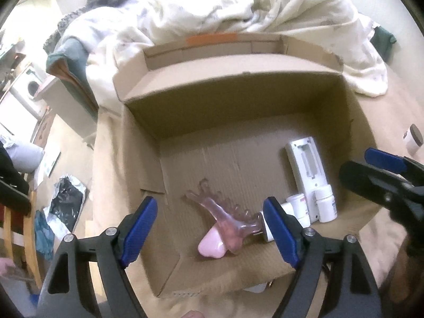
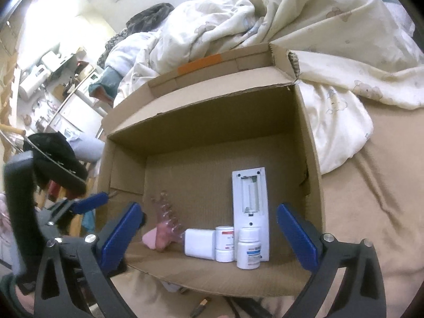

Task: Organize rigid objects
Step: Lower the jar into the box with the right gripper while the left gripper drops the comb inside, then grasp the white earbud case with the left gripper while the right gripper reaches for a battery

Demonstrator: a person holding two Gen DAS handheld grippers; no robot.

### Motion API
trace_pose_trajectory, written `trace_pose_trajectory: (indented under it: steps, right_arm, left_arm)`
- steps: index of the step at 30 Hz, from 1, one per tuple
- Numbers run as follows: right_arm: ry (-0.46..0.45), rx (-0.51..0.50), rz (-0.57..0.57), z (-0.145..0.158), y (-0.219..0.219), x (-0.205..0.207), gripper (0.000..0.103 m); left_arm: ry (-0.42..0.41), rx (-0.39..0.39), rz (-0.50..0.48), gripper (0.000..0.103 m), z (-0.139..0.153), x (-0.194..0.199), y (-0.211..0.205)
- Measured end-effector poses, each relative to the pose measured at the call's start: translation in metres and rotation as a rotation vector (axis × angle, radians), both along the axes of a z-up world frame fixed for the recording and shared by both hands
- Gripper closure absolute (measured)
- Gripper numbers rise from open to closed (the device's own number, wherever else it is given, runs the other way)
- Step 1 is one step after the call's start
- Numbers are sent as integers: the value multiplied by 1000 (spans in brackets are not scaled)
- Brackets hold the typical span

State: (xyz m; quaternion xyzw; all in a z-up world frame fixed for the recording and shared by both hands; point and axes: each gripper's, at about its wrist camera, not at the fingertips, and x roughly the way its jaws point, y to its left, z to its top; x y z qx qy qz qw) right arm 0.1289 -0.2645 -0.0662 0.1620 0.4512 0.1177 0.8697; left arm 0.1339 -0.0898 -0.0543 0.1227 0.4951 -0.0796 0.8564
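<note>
labels on the two upright white bottles (image 2: pixel 248 247) are too blurred to read.

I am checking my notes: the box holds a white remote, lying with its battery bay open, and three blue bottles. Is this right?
Not quite: the bottles are white, not blue, as the right wrist view shows. The remote in the box does lie with its battery bay open.

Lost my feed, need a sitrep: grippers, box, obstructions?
Left gripper open, empty. Right gripper open, empty. Cardboard box holds remote, pill bottles, pink massager. Nothing blocking.
</note>
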Motion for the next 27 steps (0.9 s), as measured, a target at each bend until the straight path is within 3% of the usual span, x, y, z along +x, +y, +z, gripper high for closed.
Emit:
trace_pose_trajectory:
  steps: [17, 21, 27]
  right_arm:
    - [-47, 25, -115, 27, -26, -57, 0]
    - [-36, 29, -174, 28, -31, -82, 0]
    - [43, 51, -181, 11, -29, -89, 0]
  left_arm:
    - [-50, -89, 91, 23, 34, -49, 47]
    - [-18, -123, 134, 23, 26, -59, 63]
    - [62, -143, 117, 23, 6, -75, 62]
